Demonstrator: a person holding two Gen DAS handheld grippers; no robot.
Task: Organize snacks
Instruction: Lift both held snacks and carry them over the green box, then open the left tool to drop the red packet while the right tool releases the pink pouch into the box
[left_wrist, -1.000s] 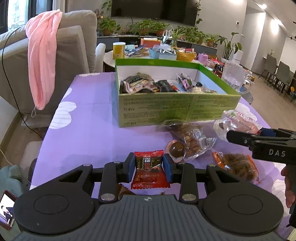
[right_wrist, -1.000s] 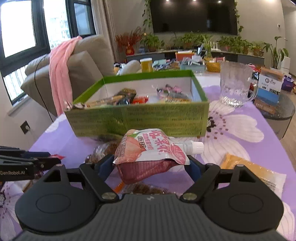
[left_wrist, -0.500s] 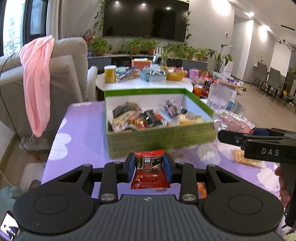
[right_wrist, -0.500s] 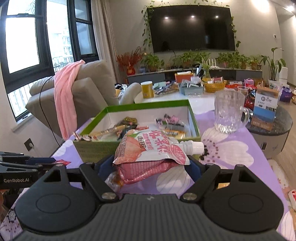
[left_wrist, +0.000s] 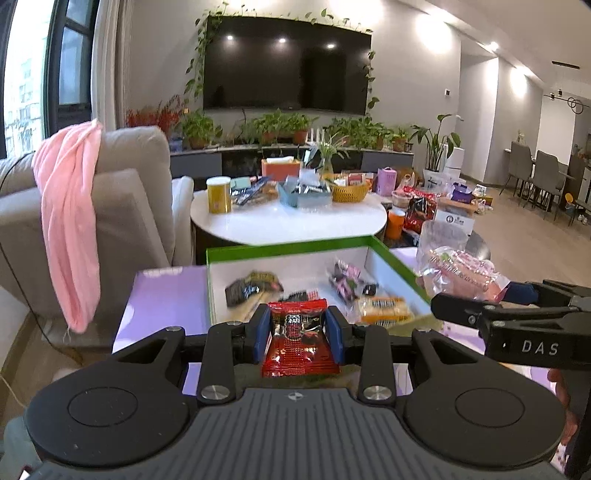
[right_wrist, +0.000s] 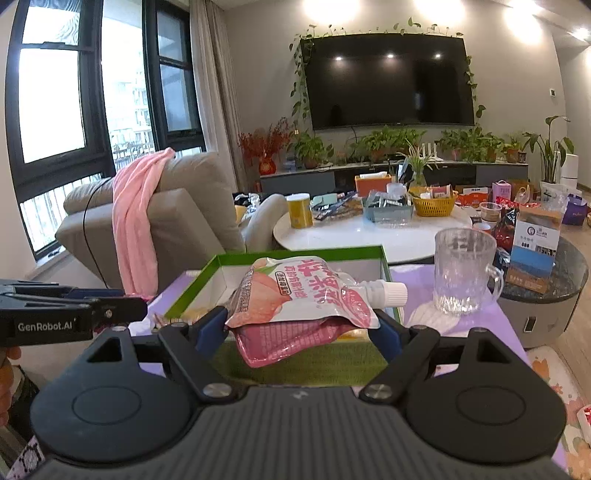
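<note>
The left gripper (left_wrist: 297, 334) is clamped on a small red snack packet (left_wrist: 298, 341), its blue pads pressing the packet's two sides so that it hangs upright between them. The packet sits in the air at the near edge of the green box (left_wrist: 288, 248), over the box's near wall. Inside the box, on its white floor, lie several wrapped snacks: a dark packet (left_wrist: 253, 286) at the left, a pink and black one (left_wrist: 345, 278) toward the right, and an orange packet (left_wrist: 384, 308) near the right wall. The box stands on a table (left_wrist: 166, 295) covered in a purple cloth.

The right gripper (right_wrist: 301, 325) grasps a pink drink pouch (right_wrist: 295, 295) with a white screw cap pointing right; the pouch lies across the pads, held by its lower part, and is raised in front of the box's near side. In the left wrist view this gripper and its pouch show at the right edge, level with the box's right wall. To the right of the box, on the purple cloth, stands a clear glass mug (right_wrist: 465, 269).

Farther off, a round white table (left_wrist: 288, 221) carries a yellow can, a blue tray and a yellow basket. At the left a beige sofa (left_wrist: 125, 206) has a pink cloth (left_wrist: 70, 229) draped over its back. A dark television (right_wrist: 388, 79) hangs on the far wall above a row of potted plants.
</note>
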